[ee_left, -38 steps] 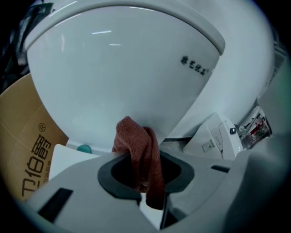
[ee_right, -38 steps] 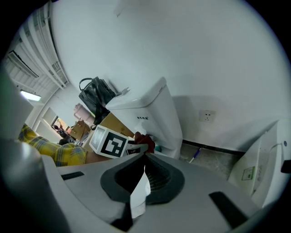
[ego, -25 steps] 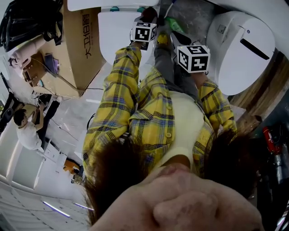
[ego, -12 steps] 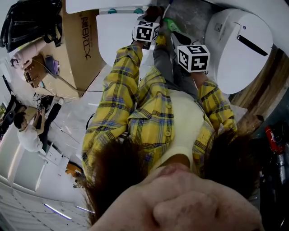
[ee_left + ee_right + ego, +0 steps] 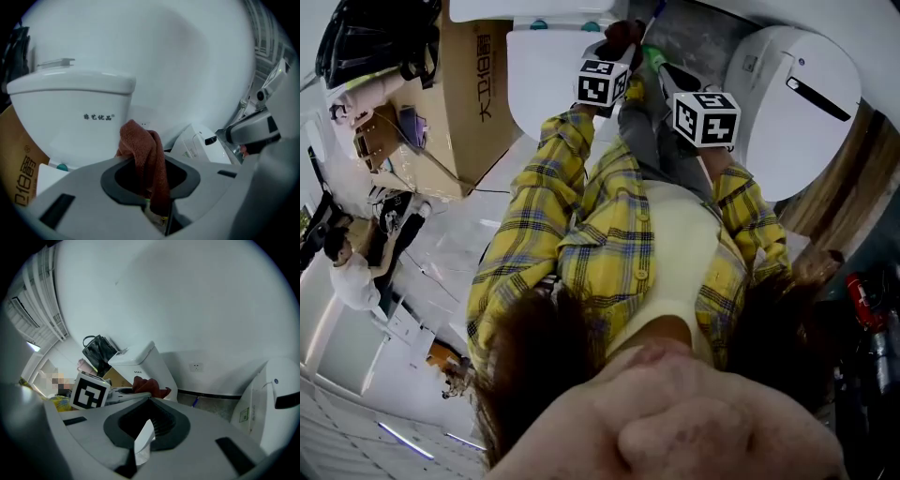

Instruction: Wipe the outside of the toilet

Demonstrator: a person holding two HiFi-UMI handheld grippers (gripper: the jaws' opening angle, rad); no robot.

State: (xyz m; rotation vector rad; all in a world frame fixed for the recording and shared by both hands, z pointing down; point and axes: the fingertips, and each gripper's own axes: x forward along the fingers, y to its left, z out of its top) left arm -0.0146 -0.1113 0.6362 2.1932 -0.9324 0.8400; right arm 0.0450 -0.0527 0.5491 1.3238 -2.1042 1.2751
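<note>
Toilet [image 5: 70,108] stands dead ahead of our L gripper [image 5: 150,187], tank [image 5: 70,86] upright, a bit left of the jaws & not touching. L jaws are pinched on a rust-red cloth [image 5: 143,150], fold poking up toward the tank. R gripper [image 5: 145,427] sits farther back, nipping a white scrap [image 5: 143,441]. L is nearer, so it wipes, we reckon.

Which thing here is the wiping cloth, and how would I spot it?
Find the white toilet tank. Just in front of it, the left hand-held gripper pinches a cloth that sticks up from its grey mouth. It is the only rust-brown, fuzzy thing; the right hand-held gripper holds a white scrap instead.
</note>
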